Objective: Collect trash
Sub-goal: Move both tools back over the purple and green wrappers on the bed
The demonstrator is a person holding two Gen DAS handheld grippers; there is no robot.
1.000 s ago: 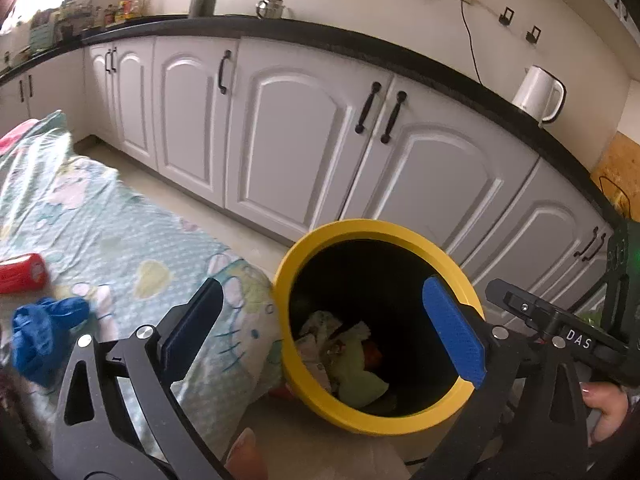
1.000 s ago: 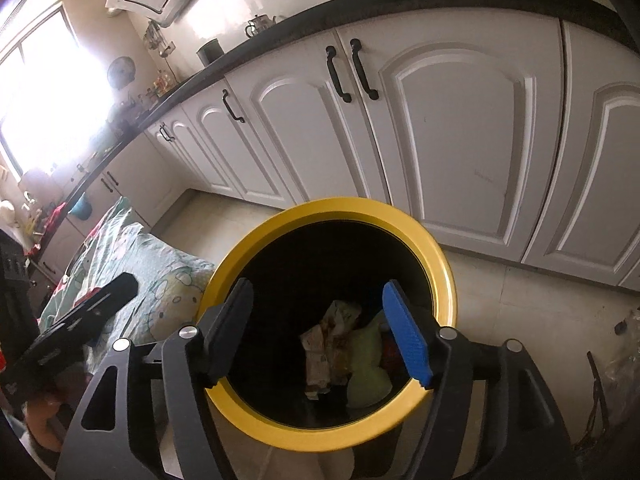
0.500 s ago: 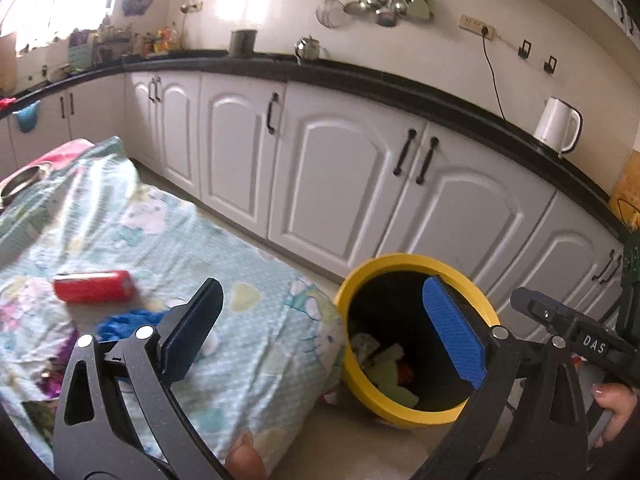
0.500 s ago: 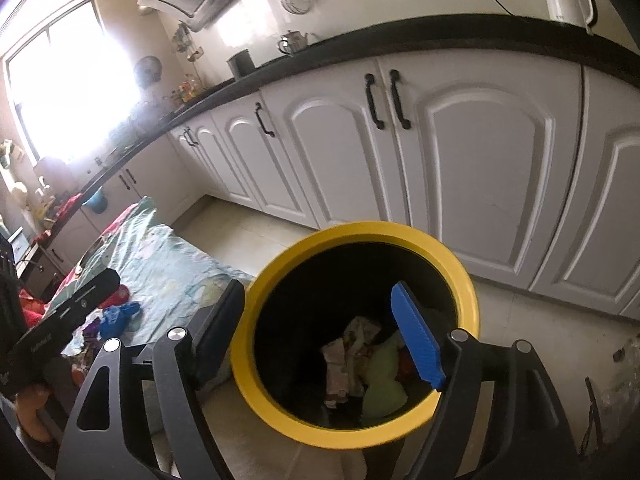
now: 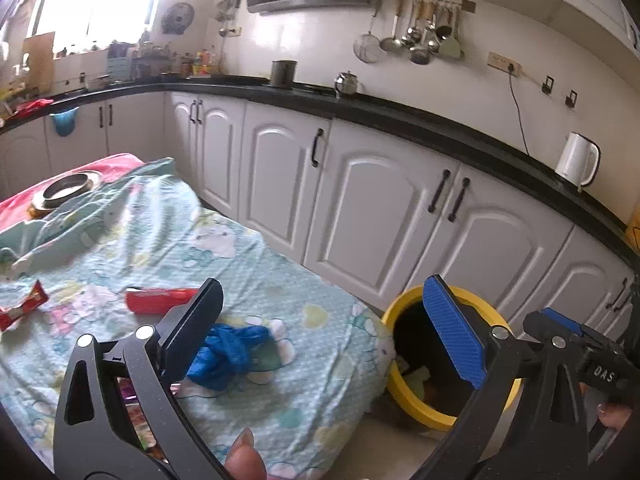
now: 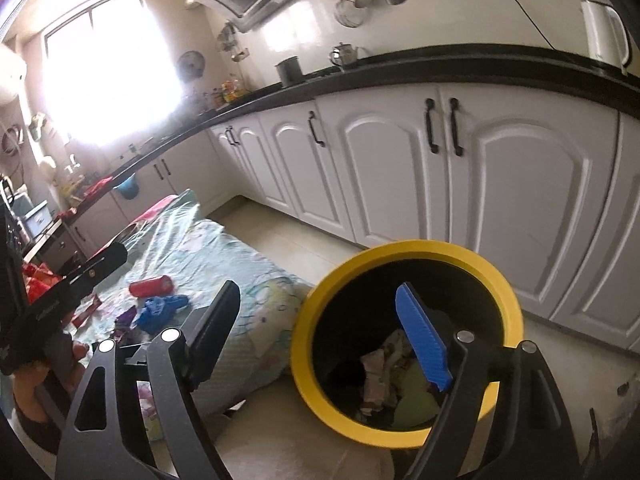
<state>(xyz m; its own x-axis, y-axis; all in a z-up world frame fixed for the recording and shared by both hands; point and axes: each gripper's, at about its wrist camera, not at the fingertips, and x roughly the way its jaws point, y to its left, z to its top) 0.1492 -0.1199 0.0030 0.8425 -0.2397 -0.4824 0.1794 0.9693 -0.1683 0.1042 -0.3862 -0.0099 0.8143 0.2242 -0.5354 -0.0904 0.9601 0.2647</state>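
A kitchen with white cabinets under a black counter. In front of the cabinets stands a low surface draped with a pale green patterned cloth, and just beside its right end is a round bin with a yellow rim.

The left gripper hangs over the right end of the cloth with its jaws spread wide and nothing between them. Seen from its camera, a crumpled blue glove lies on the cloth near the front edge, partly behind the black left finger. A red cylinder-shaped wrapper lies just behind the glove, toward the middle of the cloth. A red and white wrapper sits near the cloth's left edge. A metal bowl rests at the far left corner, on a pink patch of fabric. More bright scraps show behind the left finger at the front edge, though they are too hidden to identify.

The right gripper is held above the bin, jaws also wide apart and holding nothing. Its blue-padded finger overlaps the bin's opening. Inside the dark bin lie crumpled paper and something pale green.

A white kettle stands on the counter at the right, and ladles and a strainer hang on a wall rail above it.
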